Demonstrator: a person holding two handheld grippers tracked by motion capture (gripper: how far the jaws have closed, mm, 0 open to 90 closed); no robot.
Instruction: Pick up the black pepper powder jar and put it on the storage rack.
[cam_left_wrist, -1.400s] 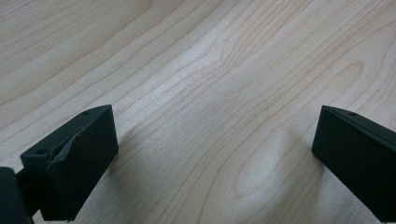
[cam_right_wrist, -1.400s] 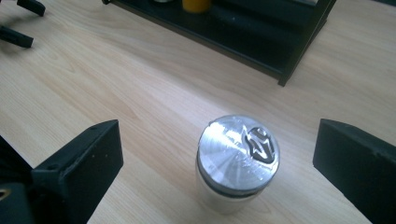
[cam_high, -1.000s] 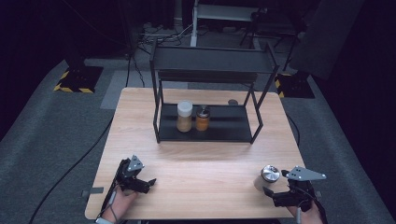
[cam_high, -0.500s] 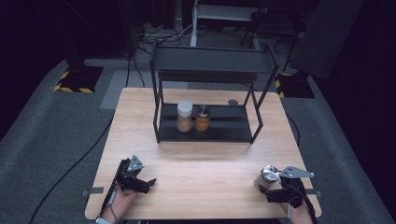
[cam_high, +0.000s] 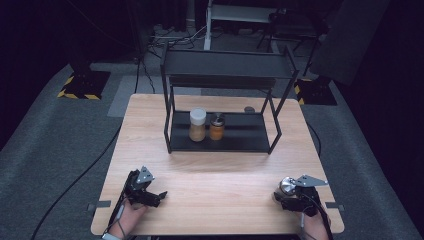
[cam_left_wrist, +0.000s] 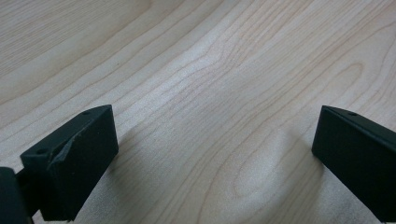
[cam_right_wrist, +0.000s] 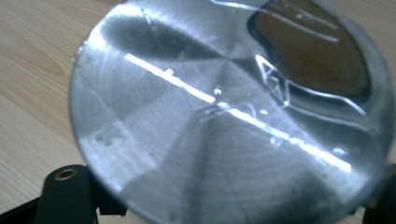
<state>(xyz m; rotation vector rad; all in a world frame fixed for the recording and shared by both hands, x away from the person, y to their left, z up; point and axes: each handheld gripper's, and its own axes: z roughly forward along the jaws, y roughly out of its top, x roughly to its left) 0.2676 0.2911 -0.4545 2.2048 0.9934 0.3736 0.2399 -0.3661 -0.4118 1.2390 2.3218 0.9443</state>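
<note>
Right gripper view shows a round silver lid (cam_right_wrist: 229, 116) of a jar right up against the camera, brushed metal with a bright streak across it, a clear window near its far edge showing brown contents. One black jaw stands at the lid's lower left edge and the other at the lower right; the jaws have just been closing around the jar, though actual pad contact cannot be made out.

From the high view, the right gripper (cam_high: 292, 196) sits at the table's (cam_high: 225, 170) near right corner with the jar (cam_high: 286, 186) at its tip. The left gripper (cam_high: 150, 196) rests at the near left, jaws wide apart over bare wood.

Farther back stands a black shelf rack (cam_high: 225, 80), its lower tier holding a white-capped jar (cam_high: 197, 125) and a smaller amber jar (cam_high: 216, 127) side by side.
</note>
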